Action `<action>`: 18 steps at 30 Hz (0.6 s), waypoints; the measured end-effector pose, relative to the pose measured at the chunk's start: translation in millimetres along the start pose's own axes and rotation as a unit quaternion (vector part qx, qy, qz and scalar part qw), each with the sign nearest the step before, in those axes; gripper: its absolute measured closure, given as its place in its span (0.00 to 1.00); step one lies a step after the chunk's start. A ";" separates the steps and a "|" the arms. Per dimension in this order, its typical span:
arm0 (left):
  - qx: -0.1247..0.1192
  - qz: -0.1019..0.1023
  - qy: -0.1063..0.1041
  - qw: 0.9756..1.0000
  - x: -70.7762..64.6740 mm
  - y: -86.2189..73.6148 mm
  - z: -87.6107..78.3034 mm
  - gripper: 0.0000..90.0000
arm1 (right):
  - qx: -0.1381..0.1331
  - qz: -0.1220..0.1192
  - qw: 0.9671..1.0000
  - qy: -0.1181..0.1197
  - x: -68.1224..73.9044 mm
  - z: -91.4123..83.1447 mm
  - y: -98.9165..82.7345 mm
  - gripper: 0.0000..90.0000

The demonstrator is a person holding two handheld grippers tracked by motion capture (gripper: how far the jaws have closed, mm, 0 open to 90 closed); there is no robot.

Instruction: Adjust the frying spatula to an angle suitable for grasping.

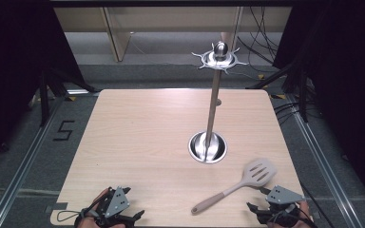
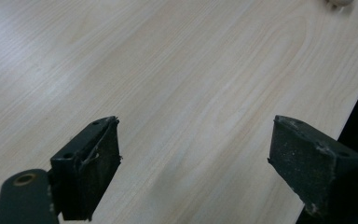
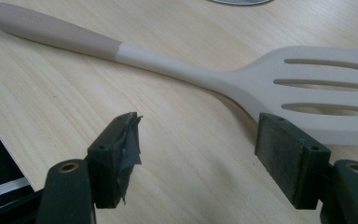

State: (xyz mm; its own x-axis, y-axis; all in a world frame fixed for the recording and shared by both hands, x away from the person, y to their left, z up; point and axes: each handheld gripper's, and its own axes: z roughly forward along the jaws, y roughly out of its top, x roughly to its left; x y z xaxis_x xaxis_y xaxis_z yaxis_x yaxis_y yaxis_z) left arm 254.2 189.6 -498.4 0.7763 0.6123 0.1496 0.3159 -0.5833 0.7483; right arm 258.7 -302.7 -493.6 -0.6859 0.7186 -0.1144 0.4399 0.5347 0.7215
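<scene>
Both grippers sit at the near bench (image 1: 138, 142) edge, fingers spread wide and empty: left gripper (image 2: 193, 163), right gripper (image 3: 198, 156). The spatula (image 3: 177, 70) lies flat just beyond the right fingers (image 3: 284, 154). Farther off stands a metal rack (image 1: 212, 109).

surface (image 1: 142, 137): pale wood-grain top with rounded corners, seen from above. stand (image 1: 207, 147): round shiny metal base resting right of centre, with a thin upright pole rising to a spiked metal disc and knob at the top. spatula (image 1: 237, 185): slotted, pale head and beige handle, lying flat near the front right edge, just in front of the stand, head toward the right, handle end toward the front.
</scene>
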 end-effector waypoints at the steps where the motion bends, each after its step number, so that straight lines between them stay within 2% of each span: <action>1: -0.001 0.000 0.000 1.000 -0.2 -0.1 0.1 0.17 | -0.001 0.000 1.000 0.003 0.5 -0.2 0.8 0.35; 2: -0.001 0.000 0.000 1.000 -0.4 0.0 0.0 0.17 | -0.004 -0.006 1.000 0.001 0.1 -0.3 1.0 0.35; 3: -0.001 0.000 0.000 1.000 -0.4 0.1 -0.1 0.17 | -0.003 0.001 1.000 0.002 1.2 -0.8 1.8 0.36; 8: -0.002 0.000 0.001 1.000 0.0 -0.1 0.0 0.17 | -0.004 -0.003 1.000 0.006 1.6 -0.6 3.3 0.36; 9: 0.004 0.003 0.001 1.000 0.4 0.6 -1.2 0.17 | -0.002 0.002 1.000 0.005 3.6 -0.8 3.3 0.36; 13: 0.004 0.002 0.001 1.000 0.1 0.6 -1.1 0.17 | -0.004 -0.015 1.000 0.009 2.0 -0.3 7.5 0.36; 14: 0.015 0.007 0.003 1.000 0.9 0.9 -1.8 0.17 | 0.000 -0.020 1.000 0.013 1.7 0.1 8.6 0.36; 15: 0.015 0.007 0.003 1.000 0.9 0.9 -1.8 0.17 | 0.000 -0.020 1.000 0.013 1.7 0.1 8.6 0.36; 16: 0.008 0.009 0.005 1.000 0.9 0.6 -0.7 0.17 | 0.003 -0.028 0.999 0.019 2.2 1.0 11.4 0.36; 18: 0.003 0.003 0.001 1.000 0.0 0.6 -0.4 0.17 | 0.006 -0.029 0.999 0.021 2.9 1.0 12.9 0.36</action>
State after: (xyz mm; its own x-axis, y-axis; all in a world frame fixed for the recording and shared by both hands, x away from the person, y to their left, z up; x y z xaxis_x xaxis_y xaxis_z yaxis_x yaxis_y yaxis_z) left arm 254.2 189.5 -497.7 0.7773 0.6096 0.1554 0.3145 -0.5905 0.7433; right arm 263.0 -293.3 -485.3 -0.7339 0.6674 -0.1264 0.4056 0.5798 0.7066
